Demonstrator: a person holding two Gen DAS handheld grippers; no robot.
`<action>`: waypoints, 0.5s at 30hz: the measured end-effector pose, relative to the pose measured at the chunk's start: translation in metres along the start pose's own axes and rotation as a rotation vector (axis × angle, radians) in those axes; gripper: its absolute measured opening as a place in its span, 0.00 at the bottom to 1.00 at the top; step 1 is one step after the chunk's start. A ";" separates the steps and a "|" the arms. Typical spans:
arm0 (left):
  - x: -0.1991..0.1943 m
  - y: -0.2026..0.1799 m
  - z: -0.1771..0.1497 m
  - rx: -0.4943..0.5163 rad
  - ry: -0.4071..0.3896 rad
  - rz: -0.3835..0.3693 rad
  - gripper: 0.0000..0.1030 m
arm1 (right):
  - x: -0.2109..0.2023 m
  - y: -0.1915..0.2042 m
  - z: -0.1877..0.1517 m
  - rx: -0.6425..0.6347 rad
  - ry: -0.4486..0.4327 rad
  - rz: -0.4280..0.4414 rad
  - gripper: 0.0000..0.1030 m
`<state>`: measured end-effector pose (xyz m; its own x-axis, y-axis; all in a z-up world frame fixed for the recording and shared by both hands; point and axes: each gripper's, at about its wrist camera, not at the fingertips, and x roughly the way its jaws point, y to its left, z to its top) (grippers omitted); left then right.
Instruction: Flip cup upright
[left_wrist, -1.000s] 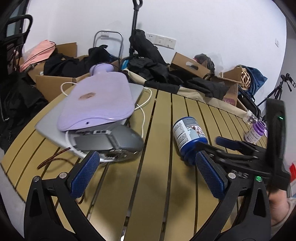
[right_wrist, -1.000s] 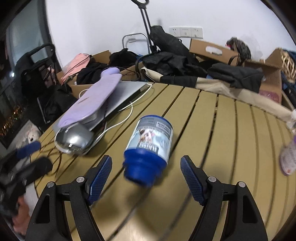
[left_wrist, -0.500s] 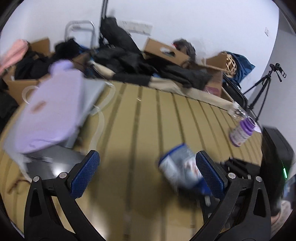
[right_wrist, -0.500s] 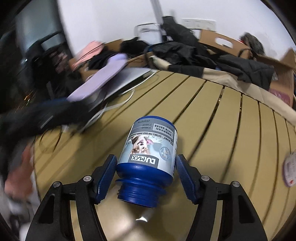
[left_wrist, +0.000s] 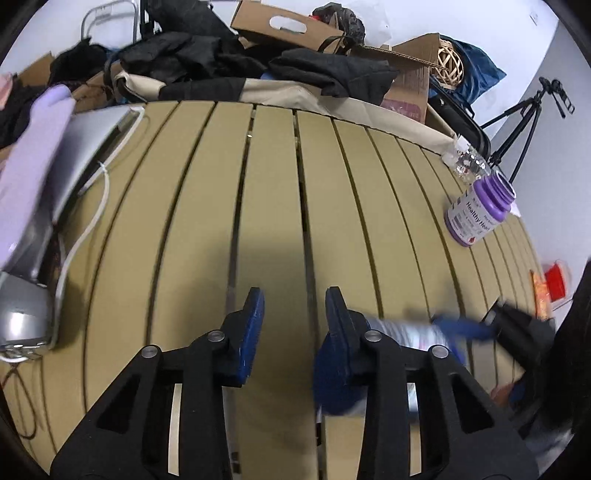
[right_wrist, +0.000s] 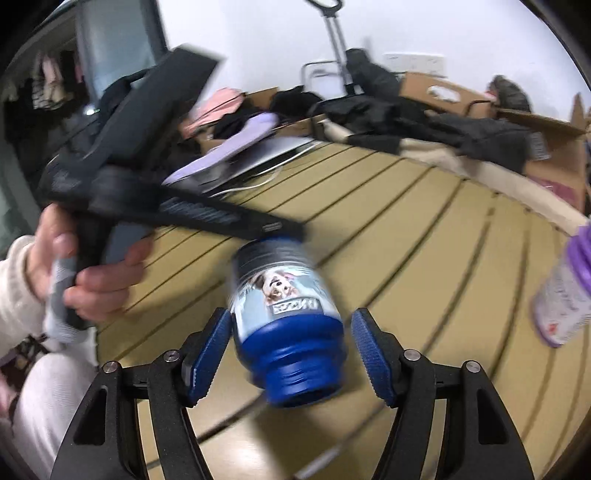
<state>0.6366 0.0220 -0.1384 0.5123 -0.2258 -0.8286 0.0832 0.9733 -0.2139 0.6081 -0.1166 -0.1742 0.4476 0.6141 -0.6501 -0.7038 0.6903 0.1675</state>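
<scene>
Slatted wooden table (right_wrist: 424, 236); blue-necked jar (right_wrist: 286, 314) tipped between the right gripper (right_wrist: 291, 354)'s wide fingers, contact unclear. Left gripper (left_wrist: 293, 325) narrow, empty. Rigid, light, slick plastic; grip the labelled midsection.

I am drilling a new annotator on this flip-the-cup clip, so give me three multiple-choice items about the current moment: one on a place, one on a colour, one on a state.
1. Where is the blue container relative to the right gripper?
A. between its two fingers
B. far off by the laptop
C. on the floor

2. What colour is the rim of the small bottle near the table's right edge?
A. green
B. purple
C. orange

3. How does the blue container sit?
A. upright on its base
B. tipped over, its open neck toward the right wrist camera
C. stacked on the small bottle

Answers: 1 A, the right wrist view shows it between the blue pads, with a gap at the right pad. 2 B, the left wrist view shows a purple rim and base. 3 B, its label reads upside down and its neck faces the lens.
</scene>
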 end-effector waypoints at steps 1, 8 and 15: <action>-0.003 0.001 -0.002 0.011 0.000 0.009 0.30 | -0.002 -0.004 0.000 0.020 -0.014 -0.004 0.71; -0.023 -0.013 0.003 0.069 -0.069 -0.001 0.61 | -0.005 -0.015 -0.006 0.014 -0.029 -0.129 0.72; 0.006 -0.060 0.048 0.204 -0.015 -0.064 0.66 | -0.012 -0.034 -0.011 0.063 -0.015 -0.036 0.72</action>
<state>0.6752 -0.0362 -0.1054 0.5134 -0.2881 -0.8084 0.2865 0.9455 -0.1550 0.6211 -0.1517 -0.1802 0.4803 0.5939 -0.6454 -0.6514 0.7343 0.1908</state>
